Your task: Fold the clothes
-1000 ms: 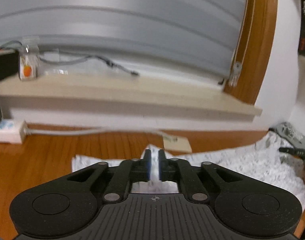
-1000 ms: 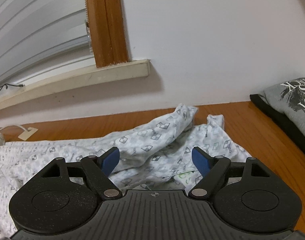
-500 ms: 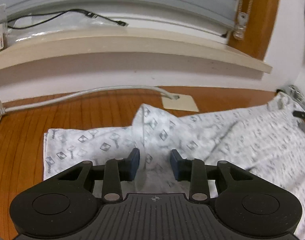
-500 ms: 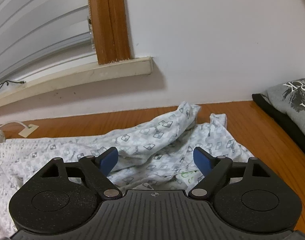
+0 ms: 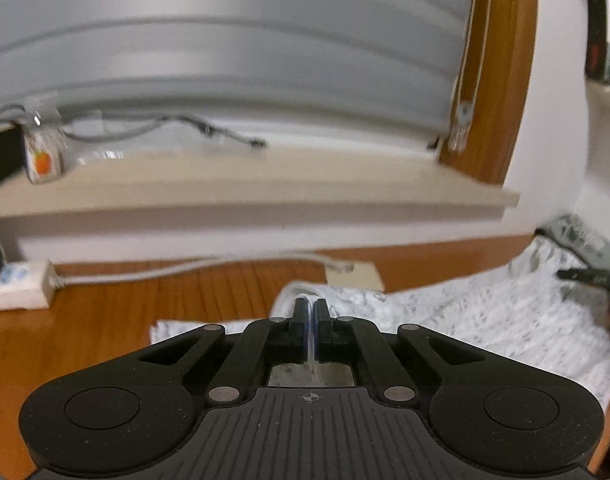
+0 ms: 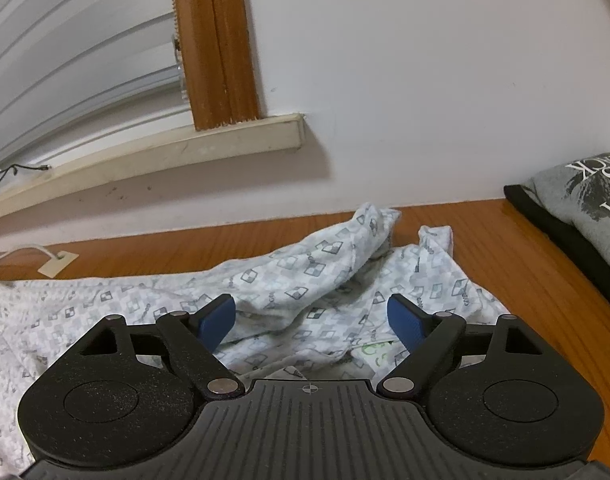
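Note:
A white garment with a grey square print (image 5: 485,312) lies spread on the wooden table (image 5: 125,308). My left gripper (image 5: 309,308) is shut on a raised fold of it near its left end, and a thin strip of fabric shows between the pads. The left wrist view is blurred. In the right wrist view the same garment (image 6: 313,268) lies crumpled, with two bunched ends pointing at the wall. My right gripper (image 6: 311,316) hangs open just over those folds, its blue pads wide apart and pressing on nothing.
A white power strip (image 5: 17,284) and its grey cable (image 5: 185,270) lie at the table's back left, under the window sill (image 5: 265,184). A folded grey printed T-shirt (image 6: 585,200) sits on dark cloth at the far right. The wall is close behind.
My left gripper opened low over the garment half a second ago, then closed on a fold and rose with it. The right gripper kept still and open.

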`<act>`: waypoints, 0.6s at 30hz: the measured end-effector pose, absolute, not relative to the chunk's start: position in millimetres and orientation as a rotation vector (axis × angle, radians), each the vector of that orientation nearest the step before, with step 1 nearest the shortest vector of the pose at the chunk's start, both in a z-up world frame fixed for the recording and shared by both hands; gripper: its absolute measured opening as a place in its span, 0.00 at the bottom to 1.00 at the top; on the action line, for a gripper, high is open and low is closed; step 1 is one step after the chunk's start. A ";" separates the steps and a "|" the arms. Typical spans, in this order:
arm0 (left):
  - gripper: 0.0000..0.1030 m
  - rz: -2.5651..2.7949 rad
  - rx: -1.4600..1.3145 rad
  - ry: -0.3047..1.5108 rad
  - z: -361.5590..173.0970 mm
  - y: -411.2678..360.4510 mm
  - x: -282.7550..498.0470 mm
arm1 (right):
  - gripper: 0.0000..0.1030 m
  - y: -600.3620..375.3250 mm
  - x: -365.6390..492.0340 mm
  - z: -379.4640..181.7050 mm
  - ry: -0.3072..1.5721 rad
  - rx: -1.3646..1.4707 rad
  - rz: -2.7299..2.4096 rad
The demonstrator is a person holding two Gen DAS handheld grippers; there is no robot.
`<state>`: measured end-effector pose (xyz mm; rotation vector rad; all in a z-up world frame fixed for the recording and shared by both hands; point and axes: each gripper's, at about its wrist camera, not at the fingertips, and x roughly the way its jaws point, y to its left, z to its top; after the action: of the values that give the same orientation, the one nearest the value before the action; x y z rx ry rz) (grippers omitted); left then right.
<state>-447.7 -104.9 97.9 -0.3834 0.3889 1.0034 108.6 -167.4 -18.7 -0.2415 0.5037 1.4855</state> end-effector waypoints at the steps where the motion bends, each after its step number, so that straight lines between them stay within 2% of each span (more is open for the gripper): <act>1: 0.02 1.013 -0.379 0.381 102.1 -109.4 -452.9 | 0.80 -167.4 108.7 -18.8 0.504 -0.242 1.485; 4: 0.02 1.039 -0.412 0.397 96.4 -111.8 -466.5 | 0.81 -166.7 109.2 -19.6 0.505 -0.243 1.485; 7: 0.04 1.061 -0.451 0.521 67.6 -102.3 -465.7 | 0.84 -166.0 110.0 -20.0 0.507 -0.245 1.490; 9: 0.04 1.072 -0.475 0.527 59.2 -98.1 -469.0 | 0.84 -165.7 110.5 -20.1 0.508 -0.244 1.493; 13: 0.37 1.075 -0.495 0.479 63.2 -89.5 -470.1 | 0.84 -164.9 110.9 -20.6 0.506 -0.249 1.493; 16: 0.54 1.057 -0.487 0.498 65.0 -78.3 -460.5 | 0.84 -164.3 110.0 -20.6 0.506 -0.250 1.491; 18: 0.56 1.038 -0.503 0.513 60.0 -66.0 -452.6 | 0.84 -164.1 109.6 -20.6 0.506 -0.251 1.490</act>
<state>-452.6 -66.0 60.0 -0.5031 0.5131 1.0379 109.6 -164.1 -20.6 -0.2507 0.5060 1.4904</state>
